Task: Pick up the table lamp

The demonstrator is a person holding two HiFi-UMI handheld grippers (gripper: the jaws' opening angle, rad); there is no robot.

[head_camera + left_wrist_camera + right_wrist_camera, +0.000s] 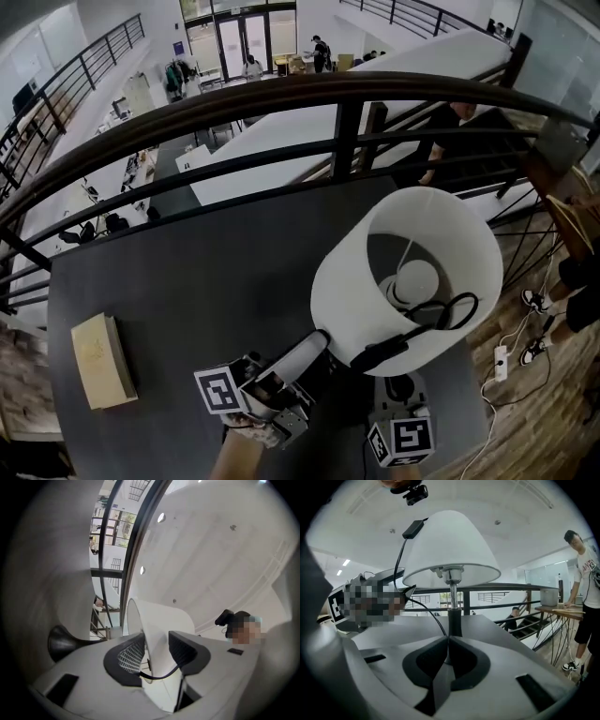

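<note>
The lamp is at the near right corner of the table, its foot hidden under the shade, the right gripper clamped on its thin stem, the left gripper with jaws apart around the shade's edge, a box well to the left.

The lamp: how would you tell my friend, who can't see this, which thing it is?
Find the dark table beside the curved black railing. At its near right corner is the table lamp, with a big white shade and a black cord hooked over the rim. Its only neighbour is a flat tan box lying at the table's left.
</note>
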